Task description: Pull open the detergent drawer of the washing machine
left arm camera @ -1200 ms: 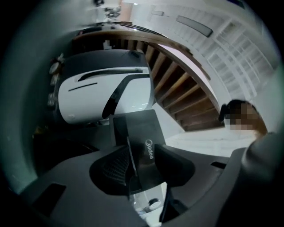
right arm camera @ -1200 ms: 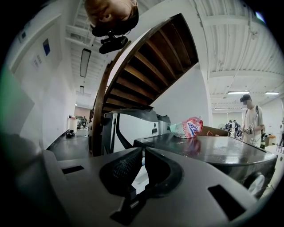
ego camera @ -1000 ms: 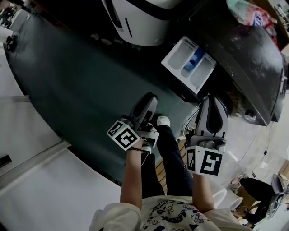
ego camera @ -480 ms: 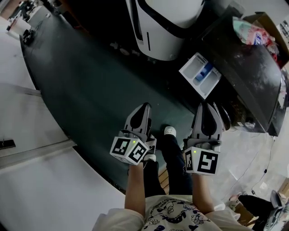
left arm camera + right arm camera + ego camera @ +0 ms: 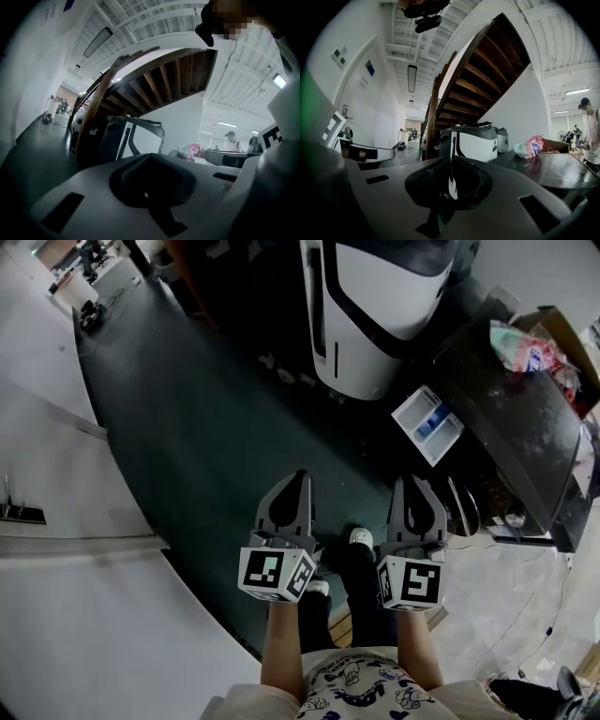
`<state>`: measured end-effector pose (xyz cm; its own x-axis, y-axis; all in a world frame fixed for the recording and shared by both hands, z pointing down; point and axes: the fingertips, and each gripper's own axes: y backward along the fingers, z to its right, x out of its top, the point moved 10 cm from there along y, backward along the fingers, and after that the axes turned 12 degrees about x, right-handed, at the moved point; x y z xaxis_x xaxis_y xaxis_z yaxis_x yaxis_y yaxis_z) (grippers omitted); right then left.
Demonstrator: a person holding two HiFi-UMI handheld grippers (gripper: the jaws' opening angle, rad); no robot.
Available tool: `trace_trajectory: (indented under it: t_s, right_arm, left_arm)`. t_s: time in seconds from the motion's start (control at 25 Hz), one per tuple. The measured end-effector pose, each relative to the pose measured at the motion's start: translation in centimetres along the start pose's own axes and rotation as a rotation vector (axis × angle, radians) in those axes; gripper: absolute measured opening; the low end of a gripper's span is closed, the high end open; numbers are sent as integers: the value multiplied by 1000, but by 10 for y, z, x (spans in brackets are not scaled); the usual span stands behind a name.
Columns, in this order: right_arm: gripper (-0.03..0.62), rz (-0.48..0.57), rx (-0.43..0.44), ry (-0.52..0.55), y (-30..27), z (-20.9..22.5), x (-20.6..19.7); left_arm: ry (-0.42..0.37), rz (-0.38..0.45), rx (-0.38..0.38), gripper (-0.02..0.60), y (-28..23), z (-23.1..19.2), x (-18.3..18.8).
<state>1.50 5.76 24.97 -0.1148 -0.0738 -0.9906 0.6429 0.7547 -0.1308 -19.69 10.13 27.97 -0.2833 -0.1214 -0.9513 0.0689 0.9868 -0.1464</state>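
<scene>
The detergent drawer (image 5: 427, 425), white with a blue insert, sticks out of the dark washing machine (image 5: 525, 427) at the right of the head view. Both grippers are held close in front of the person's body, well short of the drawer and touching nothing. My left gripper (image 5: 300, 474) is shut and empty; in the left gripper view its jaws (image 5: 149, 155) meet tip to tip. My right gripper (image 5: 410, 480) points level, its jaws (image 5: 452, 160) together with only a thin slit, and holds nothing.
A large white and black appliance (image 5: 375, 306) stands beyond the drawer. A colourful bag (image 5: 527, 345) lies on the washing machine's top, beside a cardboard box (image 5: 562, 334). A wooden staircase (image 5: 478, 70) rises behind. A person (image 5: 591, 136) stands at the far right. Dark floor (image 5: 187, 427) spreads to the left.
Both grippers have drawn back from the open drawer towards the person's body. The left gripper has rolled upright and its jaws have closed. The drawer now sits farther off.
</scene>
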Motion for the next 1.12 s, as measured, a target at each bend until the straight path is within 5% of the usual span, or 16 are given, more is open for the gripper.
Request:
trace_trajectory:
  t_s: [0.4,1.12]
  right_arm:
    - [18,34,81,45,9,-34,35]
    - [15,65,100,45,22,-67,61]
  left_arm:
    - [-23,80,51,14,43,-3,46]
    - [-58,139,77,14,80,-13,80]
